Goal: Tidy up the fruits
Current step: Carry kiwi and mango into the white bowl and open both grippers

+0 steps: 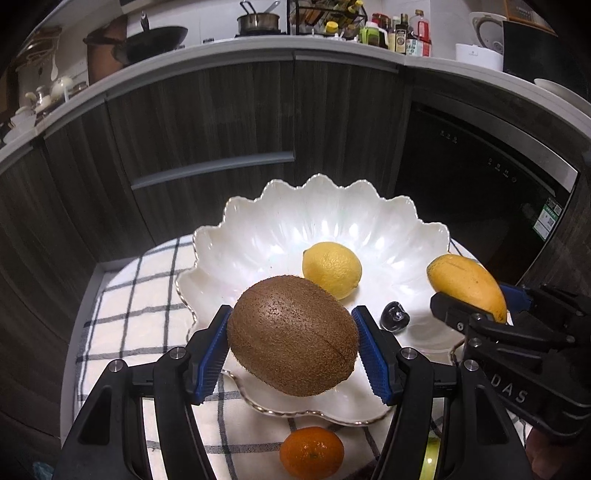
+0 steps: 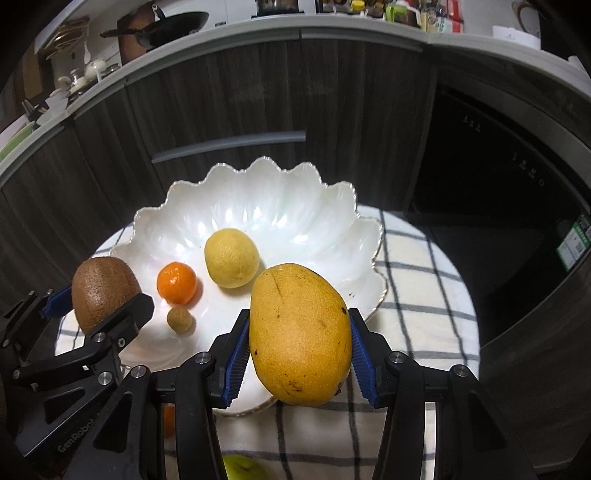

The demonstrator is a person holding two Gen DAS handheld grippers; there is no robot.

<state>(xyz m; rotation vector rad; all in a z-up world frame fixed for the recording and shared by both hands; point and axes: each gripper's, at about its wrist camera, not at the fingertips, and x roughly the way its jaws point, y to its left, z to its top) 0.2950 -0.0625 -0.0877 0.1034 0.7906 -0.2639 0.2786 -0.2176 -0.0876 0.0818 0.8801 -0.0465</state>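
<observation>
Left gripper (image 1: 291, 349) clamped on a brown kiwi (image 1: 293, 336), blue pads pressed to both its sides, held above the near-left rim of the white scalloped bowl (image 1: 258, 229). Right gripper (image 2: 299, 349) clamped on a yellow-orange mango (image 2: 301, 334), pads tight on both flanks, over the bowl's near-right rim.

Nearest on the checked cloth (image 1: 122, 306): a tangerine (image 1: 311, 452) just outside the bowl's near edge in the left wrist view; a green fruit (image 2: 243, 470) partly cut off at the bottom of the right wrist view, kind unclear.

Inside the bowl: small brown round fruit (image 2: 180, 319) near the front-left, an orange tangerine (image 2: 176, 283) just behind it, a lemon (image 2: 231, 257) around the middle. A dark glossy cherry-like piece (image 1: 393, 316) sits toward the bowl's near-right part, right of the kiwi.

Bowl sits toward the far edge of the round cloth-covered table. Beyond: dark wood cabinets (image 1: 221, 122), then a counter with wok (image 1: 157, 38) and bottles (image 1: 402, 33).
</observation>
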